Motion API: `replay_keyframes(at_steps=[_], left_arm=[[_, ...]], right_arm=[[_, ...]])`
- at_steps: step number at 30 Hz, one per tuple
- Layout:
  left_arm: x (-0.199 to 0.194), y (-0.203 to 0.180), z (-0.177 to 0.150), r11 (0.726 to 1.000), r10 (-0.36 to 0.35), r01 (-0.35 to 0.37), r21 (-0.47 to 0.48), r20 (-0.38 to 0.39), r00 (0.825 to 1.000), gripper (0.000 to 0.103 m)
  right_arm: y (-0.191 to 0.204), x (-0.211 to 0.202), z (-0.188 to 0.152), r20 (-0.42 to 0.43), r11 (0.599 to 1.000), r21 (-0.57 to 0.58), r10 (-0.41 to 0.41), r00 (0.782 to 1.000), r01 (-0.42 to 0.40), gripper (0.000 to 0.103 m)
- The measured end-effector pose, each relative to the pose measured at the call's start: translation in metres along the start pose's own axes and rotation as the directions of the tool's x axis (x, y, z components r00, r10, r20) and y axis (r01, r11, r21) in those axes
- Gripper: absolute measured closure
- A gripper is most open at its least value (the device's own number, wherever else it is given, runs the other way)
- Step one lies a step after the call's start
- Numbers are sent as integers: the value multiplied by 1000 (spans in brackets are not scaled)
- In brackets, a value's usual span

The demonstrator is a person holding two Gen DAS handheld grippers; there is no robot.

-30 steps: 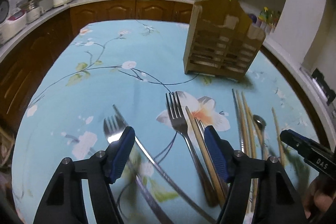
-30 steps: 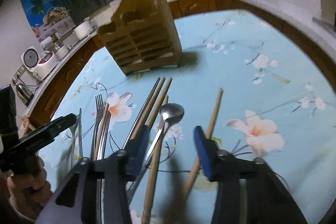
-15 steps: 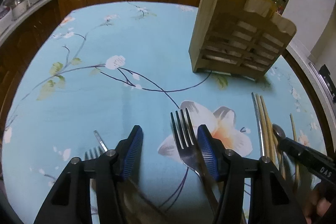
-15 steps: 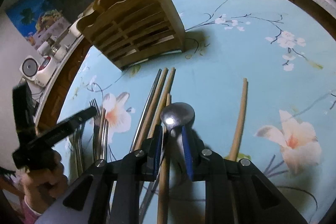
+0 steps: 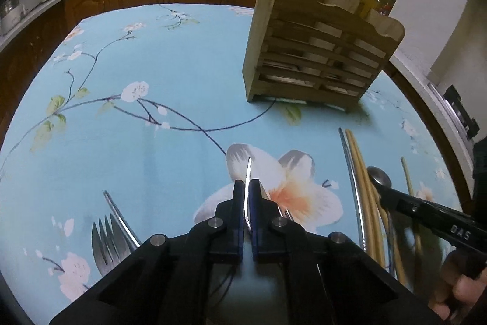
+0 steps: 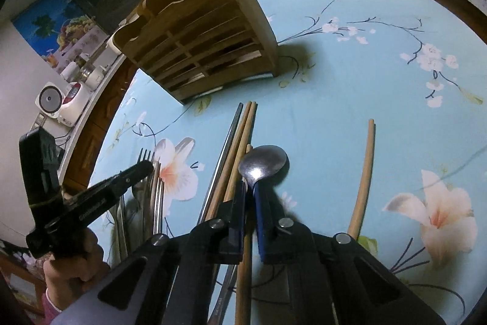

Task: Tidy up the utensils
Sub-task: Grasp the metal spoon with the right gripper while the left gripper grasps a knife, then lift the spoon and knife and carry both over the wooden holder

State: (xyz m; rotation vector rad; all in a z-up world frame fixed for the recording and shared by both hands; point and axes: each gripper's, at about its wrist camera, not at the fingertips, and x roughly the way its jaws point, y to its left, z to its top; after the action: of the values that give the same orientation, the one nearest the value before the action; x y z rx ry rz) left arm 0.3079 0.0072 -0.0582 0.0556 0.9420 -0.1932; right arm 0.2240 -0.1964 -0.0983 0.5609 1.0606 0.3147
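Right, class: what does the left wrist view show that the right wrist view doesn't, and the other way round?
Left wrist only: a second fork's tines lying flat at lower left, and the right hand.
Right wrist only: a fruit poster on the wall, and the left hand.
Both: the wooden rack, flowered tablecloth, chopsticks, the left tongs shut on a fork, and the right tongs closing with the spoon neck between them.
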Motion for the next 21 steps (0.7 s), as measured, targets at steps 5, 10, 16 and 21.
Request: replay_keyframes(at_steps=[5,10,16,21], left_arm=[[-14,1,-9,1000,-9,9,-15,18,1000,102],[-42,4,-18,998,-32,35,-43,59,998,102],[-97,0,-28,996,-65,73,-51,144,987,102],[-133,-4,-31,995,-79,91,-44,220,972,103]], right_arm=[[1,-2,0,25,1000,-9,-13,1000,13,100],[8,-27,-2,85,1000,-27,8,996,-6,101],[25,-68,4,178,996,-83,44,983,-29,101],[40,-98,16,268,991,-135,40,963,-4,101]])
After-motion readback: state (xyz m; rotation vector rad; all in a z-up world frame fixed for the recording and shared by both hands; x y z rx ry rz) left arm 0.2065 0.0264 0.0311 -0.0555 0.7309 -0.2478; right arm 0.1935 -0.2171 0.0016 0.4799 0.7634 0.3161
